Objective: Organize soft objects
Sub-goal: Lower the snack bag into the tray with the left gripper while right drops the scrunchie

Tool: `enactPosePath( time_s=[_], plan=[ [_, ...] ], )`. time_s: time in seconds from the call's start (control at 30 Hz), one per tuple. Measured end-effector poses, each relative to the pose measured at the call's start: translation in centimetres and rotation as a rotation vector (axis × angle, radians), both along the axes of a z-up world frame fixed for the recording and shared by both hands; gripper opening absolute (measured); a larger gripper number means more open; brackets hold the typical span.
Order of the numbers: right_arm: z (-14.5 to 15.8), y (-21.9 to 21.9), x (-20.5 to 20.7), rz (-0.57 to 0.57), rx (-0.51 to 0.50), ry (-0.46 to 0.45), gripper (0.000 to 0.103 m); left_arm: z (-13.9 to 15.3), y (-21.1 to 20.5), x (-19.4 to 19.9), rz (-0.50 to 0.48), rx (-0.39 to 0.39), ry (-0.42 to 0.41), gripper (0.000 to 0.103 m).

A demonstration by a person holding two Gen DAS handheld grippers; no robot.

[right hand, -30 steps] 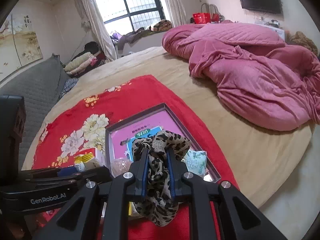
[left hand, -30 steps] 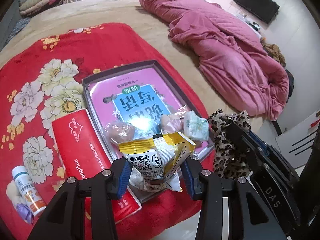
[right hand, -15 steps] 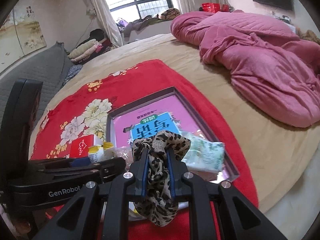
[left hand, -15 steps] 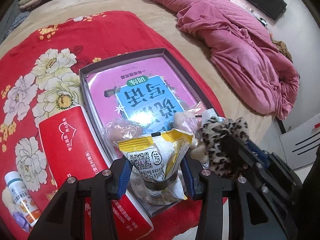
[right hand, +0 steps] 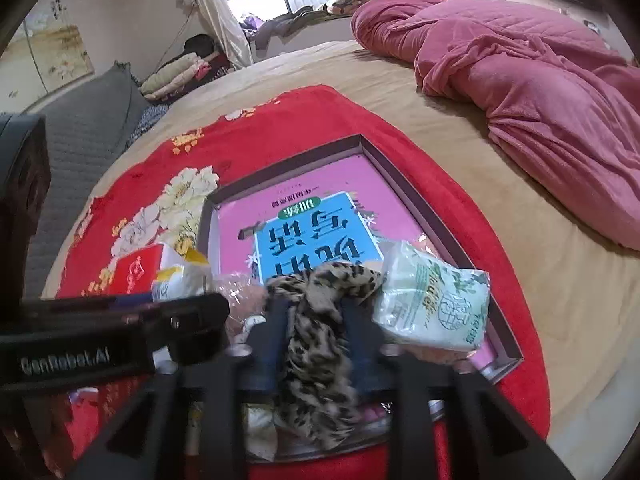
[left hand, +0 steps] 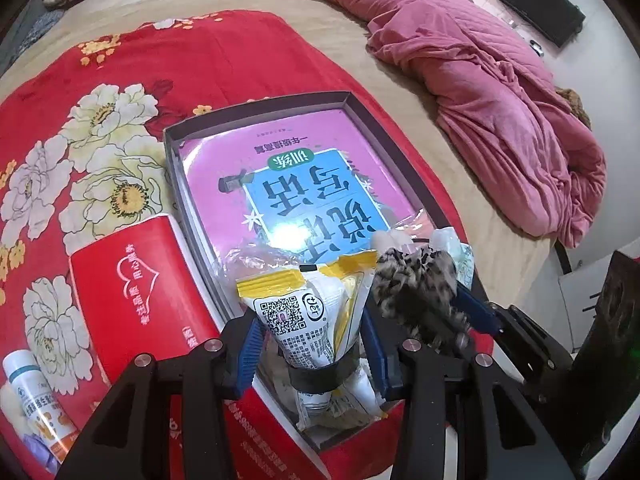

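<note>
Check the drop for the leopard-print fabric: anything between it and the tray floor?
Yes. The leopard-print fabric hangs between the opening right gripper jaws over the near end of the tray, where a clear bag and a green tissue pack already lie. The far end holds only the book.

beige bed (left hand: pixel 352 40): red floral blanket (left hand: pixel 120 92), pink quilt (left hand: pixel 500 92).
</note>
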State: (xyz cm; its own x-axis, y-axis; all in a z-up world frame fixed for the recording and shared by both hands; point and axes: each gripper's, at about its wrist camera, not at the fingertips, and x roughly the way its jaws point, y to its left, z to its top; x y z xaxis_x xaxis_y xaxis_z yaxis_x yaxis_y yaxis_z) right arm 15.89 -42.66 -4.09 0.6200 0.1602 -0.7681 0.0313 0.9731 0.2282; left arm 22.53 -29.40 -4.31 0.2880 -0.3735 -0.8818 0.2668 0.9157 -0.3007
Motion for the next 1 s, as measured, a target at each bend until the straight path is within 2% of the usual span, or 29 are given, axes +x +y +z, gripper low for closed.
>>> enactPosePath(
  time_s=[0.03, 0.1, 0.17, 0.4, 0.53, 0.73, 1.0],
  plan=[
    [0.0, 0.0, -0.1, 0.007, 0.014, -0.009, 0.060, 0.0, 0.0, 0.1, 0.002, 0.000, 0.000, 0.046],
    [0.4, -0.1, -0.5, 0.010, 0.026, -0.036, 0.065, -0.1, -0.1, 0.3, 0.005, -0.004, 0.004, 0.046],
    [0.9, 0.0, -0.8, -0.006, -0.024, -0.044, 0.070, -0.2, -0.3, 0.6, 0.005, -0.005, 0.008, 0.046],
    [3.3, -2.3, -3.0, -0.082, -0.039, -0.093, 0.070, -0.9, -1.0, 1.2, -0.007, 0.017, 0.014, 0.046],
    [3.7, -3.2, -3.8, -0.136, -0.102, -0.060, 0.070, -1.5, -1.6, 1.3, -0.015, 0.036, 0.014, 0.046],
    [3.9, -3.6, -4.4, -0.169, -0.144, -0.038, 0.070, -1.1, -1.6, 1.1, -0.028, 0.024, 0.008, 0.047],
    [4.3, -3.5, -4.5, -0.191, -0.157, -0.027, 0.070, -0.3, -1.1, 0.7, -0.041, 0.039, -0.021, 0.064]
  ],
)
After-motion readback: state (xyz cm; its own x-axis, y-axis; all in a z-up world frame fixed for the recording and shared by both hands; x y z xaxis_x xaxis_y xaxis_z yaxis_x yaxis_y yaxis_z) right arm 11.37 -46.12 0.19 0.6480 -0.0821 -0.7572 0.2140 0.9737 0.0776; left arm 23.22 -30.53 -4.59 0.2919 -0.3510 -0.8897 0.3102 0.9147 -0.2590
